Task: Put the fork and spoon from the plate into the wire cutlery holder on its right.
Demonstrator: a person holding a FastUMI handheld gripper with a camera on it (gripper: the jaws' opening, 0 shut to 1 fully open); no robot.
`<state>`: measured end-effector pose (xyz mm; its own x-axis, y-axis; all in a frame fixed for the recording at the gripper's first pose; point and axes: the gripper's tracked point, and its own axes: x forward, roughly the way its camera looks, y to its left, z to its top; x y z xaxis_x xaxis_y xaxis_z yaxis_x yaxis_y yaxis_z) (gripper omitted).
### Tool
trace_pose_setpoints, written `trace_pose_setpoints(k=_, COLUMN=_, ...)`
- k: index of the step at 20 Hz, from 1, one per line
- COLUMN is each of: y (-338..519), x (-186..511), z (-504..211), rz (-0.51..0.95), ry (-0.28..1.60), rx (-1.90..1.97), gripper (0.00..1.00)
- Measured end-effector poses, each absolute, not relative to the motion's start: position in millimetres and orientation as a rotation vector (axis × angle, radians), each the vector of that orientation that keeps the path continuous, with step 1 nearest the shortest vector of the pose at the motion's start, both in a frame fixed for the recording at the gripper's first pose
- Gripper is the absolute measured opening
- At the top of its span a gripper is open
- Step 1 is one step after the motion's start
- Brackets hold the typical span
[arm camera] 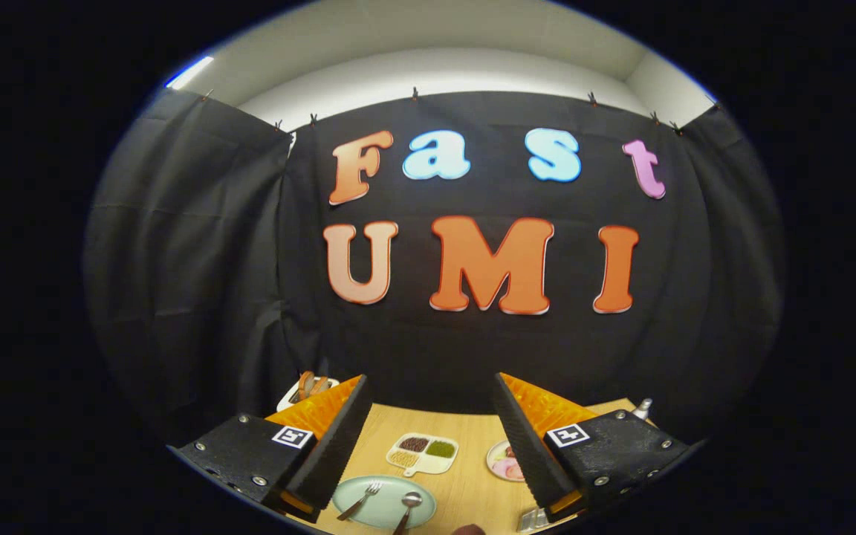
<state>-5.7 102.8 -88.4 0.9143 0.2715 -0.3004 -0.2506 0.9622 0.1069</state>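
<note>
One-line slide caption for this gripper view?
Open gripper poised above a wooden table, with fork and spoon lying on the pale green plate between its fingers.

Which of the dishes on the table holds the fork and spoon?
The pale green round plate, lying between the open gripper fingers; fork and spoon rest on it. The divided tray beyond holds grains.

My one camera rides on the gripper (428, 438), looking forward along its two spread fingers. It sits high and well back, facing the booth's back wall almost level, so the wooden table (465, 483) shows low between the fingers, far off.
</note>
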Motion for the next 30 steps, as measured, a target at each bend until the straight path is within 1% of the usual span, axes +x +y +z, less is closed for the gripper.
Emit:
trace_pose_setpoints(k=4, y=122.4, x=-6.6, z=-140.6, rz=0.281, ry=0.517, rx=0.118, gripper=0.99)
trace_pose_setpoints(k=6, y=123.3, x=-5.1, z=-166.4, rz=0.256, ry=0.593, rx=0.08, gripper=0.99)
trace_pose_setpoints(k=8, y=131.7, x=-7.2, z=-193.7, rz=0.262, ry=0.67, rx=0.046, gripper=0.98)
trace_pose_setpoints(k=11, y=136.5, x=-18.7, z=-243.0, rz=0.277, ry=0.859, rx=0.003, gripper=0.98)
trace_pose_setpoints(k=12, y=135.7, x=-24.0, z=-258.0, rz=0.266, ry=0.915, rx=0.005, gripper=0.93)
trace_pose_setpoints(k=13, y=138.4, x=-27.2, z=-271.5, rz=0.262, ry=0.967, rx=0.005, gripper=0.91)
trace_pose_setpoints(k=18, y=147.7, x=-63.8, z=-339.2, rz=0.305, ry=1.273, rx=-0.031, gripper=0.9)
trace_pose_setpoints(k=21, y=153.0, x=-78.0, z=-365.9, rz=0.317, ry=1.399, rx=-0.033, gripper=0.89)
trace_pose_setpoints(k=23, y=156.0, x=-83.2, z=-383.0, rz=0.327, ry=1.46, rx=-0.043, gripper=0.87)
trace_pose_setpoints(k=24, y=157.8, x=-84.9, z=-391.1, rz=0.328, ry=1.489, rx=-0.047, gripper=0.84)
trace_pose_setpoints(k=25, y=159.1, x=-88.0, z=-398.1, rz=0.329, ry=1.516, rx=-0.05, gripper=0.82)
trace_pose_setpoints(k=27, y=161.0, x=-92.0, z=-412.4, rz=0.334, ry=1.567, rx=-0.06, gripper=0.75)
trace_pose_setpoints(k=30, y=159.7, x=-97.6, z=-430.6, rz=0.32, ry=1.613, rx=-0.092, gripper=0.67)
